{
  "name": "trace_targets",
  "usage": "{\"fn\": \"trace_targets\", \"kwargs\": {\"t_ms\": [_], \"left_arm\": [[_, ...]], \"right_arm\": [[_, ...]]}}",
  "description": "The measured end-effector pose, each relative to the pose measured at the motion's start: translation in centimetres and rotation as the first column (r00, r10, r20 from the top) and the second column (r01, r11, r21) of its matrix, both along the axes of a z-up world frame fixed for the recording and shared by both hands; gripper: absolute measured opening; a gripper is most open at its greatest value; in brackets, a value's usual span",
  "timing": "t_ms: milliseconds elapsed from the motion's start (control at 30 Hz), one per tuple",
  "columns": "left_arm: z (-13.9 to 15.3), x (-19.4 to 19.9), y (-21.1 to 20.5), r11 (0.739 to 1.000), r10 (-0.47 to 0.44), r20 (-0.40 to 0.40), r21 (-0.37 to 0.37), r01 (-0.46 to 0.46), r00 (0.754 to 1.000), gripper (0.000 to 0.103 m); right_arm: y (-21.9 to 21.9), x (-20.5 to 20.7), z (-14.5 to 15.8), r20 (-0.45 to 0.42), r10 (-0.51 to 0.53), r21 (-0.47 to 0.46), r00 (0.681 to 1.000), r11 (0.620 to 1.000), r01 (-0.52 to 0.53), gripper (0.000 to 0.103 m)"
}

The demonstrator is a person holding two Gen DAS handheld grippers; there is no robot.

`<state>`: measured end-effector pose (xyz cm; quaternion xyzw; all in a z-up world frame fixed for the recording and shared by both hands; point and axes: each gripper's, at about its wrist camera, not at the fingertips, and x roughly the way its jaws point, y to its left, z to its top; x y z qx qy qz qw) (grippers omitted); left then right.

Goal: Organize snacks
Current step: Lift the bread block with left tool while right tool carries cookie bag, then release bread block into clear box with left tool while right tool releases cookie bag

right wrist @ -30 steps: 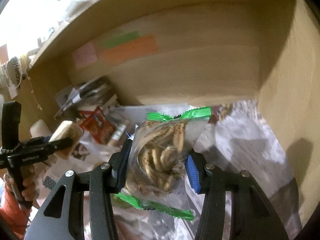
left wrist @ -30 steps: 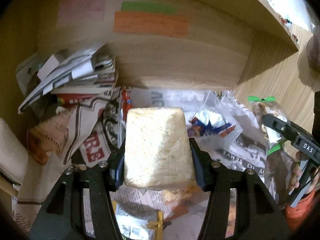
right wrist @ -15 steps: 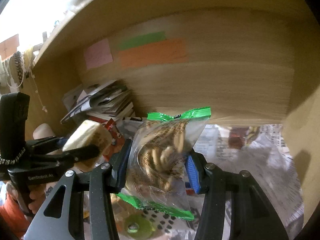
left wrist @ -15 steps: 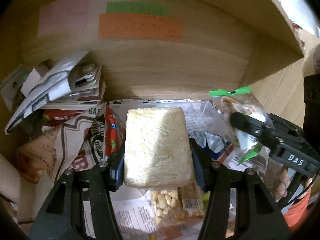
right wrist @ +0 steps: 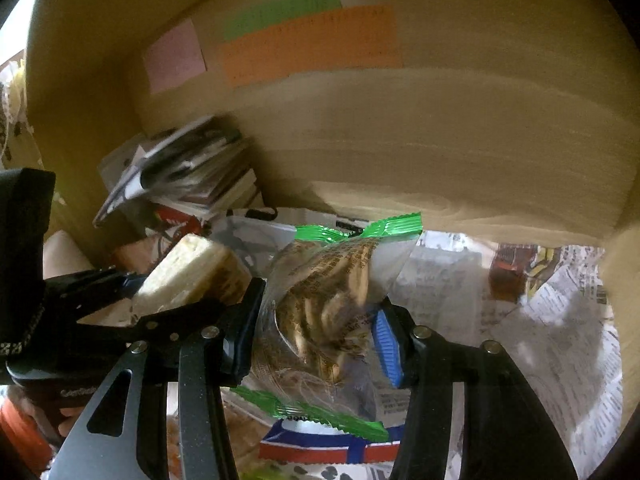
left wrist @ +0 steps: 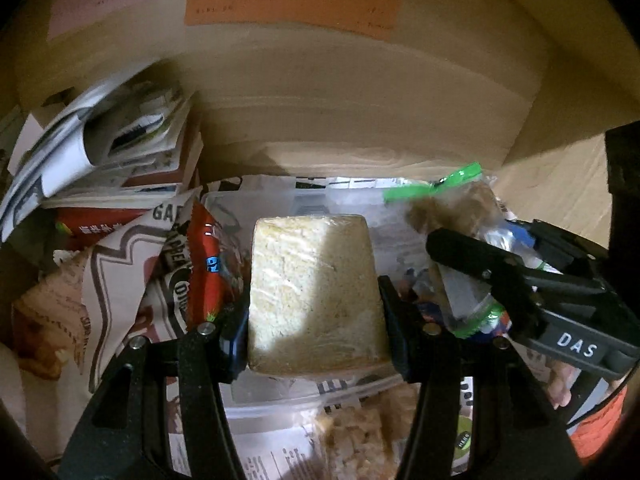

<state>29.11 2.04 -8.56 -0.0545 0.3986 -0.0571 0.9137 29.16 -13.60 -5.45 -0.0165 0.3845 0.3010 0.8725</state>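
Observation:
My left gripper [left wrist: 314, 320] is shut on a pale yellow wrapped snack block [left wrist: 312, 292] and holds it inside a wooden shelf compartment, above a clear plastic container [left wrist: 280, 400]. My right gripper [right wrist: 320, 328] is shut on a clear cookie bag with green sealed ends [right wrist: 332, 304]. The two grippers are side by side: the right gripper with the cookie bag [left wrist: 452, 216] shows at the right of the left wrist view, and the snack block [right wrist: 192, 276] shows at the left of the right wrist view.
A stack of magazines and papers [left wrist: 100, 152] lies at the back left. A red snack packet [left wrist: 208, 264] and other packets [right wrist: 320, 444] lie below. Newspaper [right wrist: 552, 320] lines the shelf floor. Pink, green and orange notes [right wrist: 308, 44] hang on the back wall.
Both grippers have moved forward, deeper into the shelf compartment, and closer together. The back wall and notes look larger. Each keeps its hold on its snack.

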Motion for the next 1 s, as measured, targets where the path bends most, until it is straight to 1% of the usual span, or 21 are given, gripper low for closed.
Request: {"fn": "trace_targets", "kwargs": {"t_ms": [33, 100, 167, 200, 300, 433, 600, 733, 800, 933, 967, 1000], "left_arm": [[-0.1, 0.1, 0.1, 1.000, 0.001, -0.005, -0.001, -0.001, 1.000, 0.055], [0.1, 0.2, 0.1, 1.000, -0.001, 0.006, -0.005, 0.002, 1.000, 0.055], [0.5, 0.4, 0.4, 1.000, -0.009, 0.019, -0.022, 0.010, 1.000, 0.055], [0.8, 0.1, 0.5, 1.000, -0.007, 0.029, -0.028, 0.008, 1.000, 0.055], [1.8, -0.6, 0.8, 0.999, -0.005, 0.052, -0.033, 0.007, 0.999, 0.055], [2.8, -2.3, 1.0, 1.000, -0.001, 0.082, -0.021, 0.003, 0.997, 0.056], [4.1, -5.8, 0.8, 1.000, -0.011, 0.113, 0.004, 0.010, 0.994, 0.056], [4.2, -8.8, 0.9, 0.999, -0.019, 0.122, 0.030, 0.016, 0.992, 0.057], [3.9, -10.5, 1.1, 0.999, -0.018, 0.121, 0.037, 0.013, 0.993, 0.064], [3.0, -13.1, 2.0, 0.999, 0.006, 0.113, 0.049, -0.011, 0.994, 0.068], [2.6, -13.8, 2.4, 0.999, 0.016, 0.105, 0.050, -0.021, 0.994, 0.071], [2.2, -14.3, 2.7, 0.998, 0.024, 0.098, 0.048, -0.028, 0.995, 0.076]], "right_arm": [[0.0, 0.1, -0.1, -0.001, -0.002, -0.007, 1.000, 1.000, 0.002, 0.048], [0.1, 0.1, -0.1, 0.000, 0.007, -0.013, 1.000, 1.000, -0.007, 0.052], [0.1, -0.1, 0.1, 0.011, 0.003, -0.022, 1.000, 1.000, -0.003, 0.064], [-0.1, -0.3, 0.4, 0.030, -0.001, -0.027, 1.000, 1.000, 0.002, 0.066], [-0.4, -1.0, 1.1, 0.068, -0.008, -0.043, 0.998, 0.999, 0.011, 0.066], [-1.2, -2.4, 2.2, 0.096, -0.007, -0.033, 0.995, 0.999, 0.010, 0.066], [-2.2, -5.2, 3.7, 0.140, -0.001, -0.021, 0.990, 1.000, 0.004, 0.067], [-2.8, -7.7, 4.3, 0.163, 0.000, -0.008, 0.987, 1.000, 0.001, 0.070], [-3.3, -9.2, 4.4, 0.172, 0.002, 0.002, 0.985, 1.000, -0.002, 0.072], [-3.7, -11.6, 4.1, 0.176, 0.009, 0.009, 0.984, 1.000, -0.010, 0.073], [-3.8, -12.1, 3.9, 0.173, 0.011, 0.011, 0.985, 1.000, -0.013, 0.073], [-3.9, -12.8, 3.6, 0.165, 0.018, 0.013, 0.986, 1.000, -0.021, 0.073]]}}
